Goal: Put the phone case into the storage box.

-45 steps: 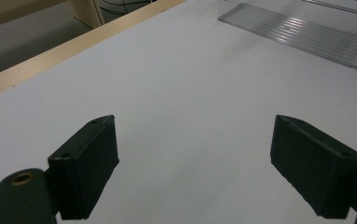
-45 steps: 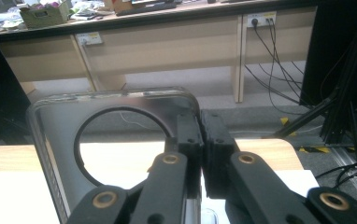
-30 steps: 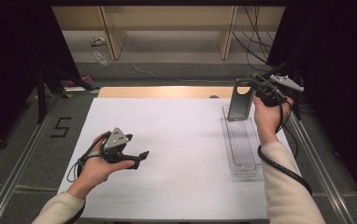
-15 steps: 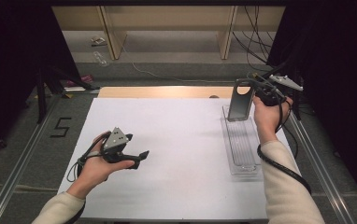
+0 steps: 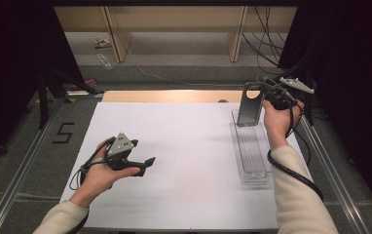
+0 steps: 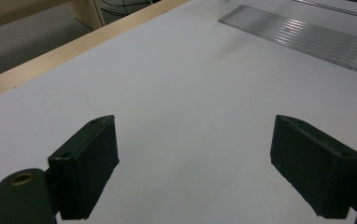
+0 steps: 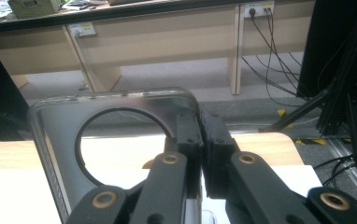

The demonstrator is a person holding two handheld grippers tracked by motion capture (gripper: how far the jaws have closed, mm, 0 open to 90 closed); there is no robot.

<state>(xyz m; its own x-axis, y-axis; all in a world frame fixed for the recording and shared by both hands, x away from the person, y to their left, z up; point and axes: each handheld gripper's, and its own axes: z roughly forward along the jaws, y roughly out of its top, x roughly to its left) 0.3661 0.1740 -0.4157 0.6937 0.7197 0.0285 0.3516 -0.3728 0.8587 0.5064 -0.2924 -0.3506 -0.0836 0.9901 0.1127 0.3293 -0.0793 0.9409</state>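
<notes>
My right gripper [image 5: 263, 101] is shut on the edge of a dark grey flat case [image 5: 250, 104] with a round hole near its top. It holds the case upright over the far end of a clear ribbed tray [image 5: 252, 153] at the right of the table. In the right gripper view the jaws [image 7: 201, 140] pinch the case's [image 7: 55, 140] right rim. My left gripper [image 5: 147, 162] lies low over the white sheet at the left, open. Nothing is between its pads [image 6: 195, 158], and the tray [image 6: 303, 37] lies beyond them.
A white sheet [image 5: 189, 146] covers the table, with a wooden strip [image 5: 164, 96] along its far edge. Metal rails [image 5: 327, 165] run down both sides. A "5" mark [image 5: 63, 132] is on the left mat. Cables [image 5: 271, 34] hang behind the right side.
</notes>
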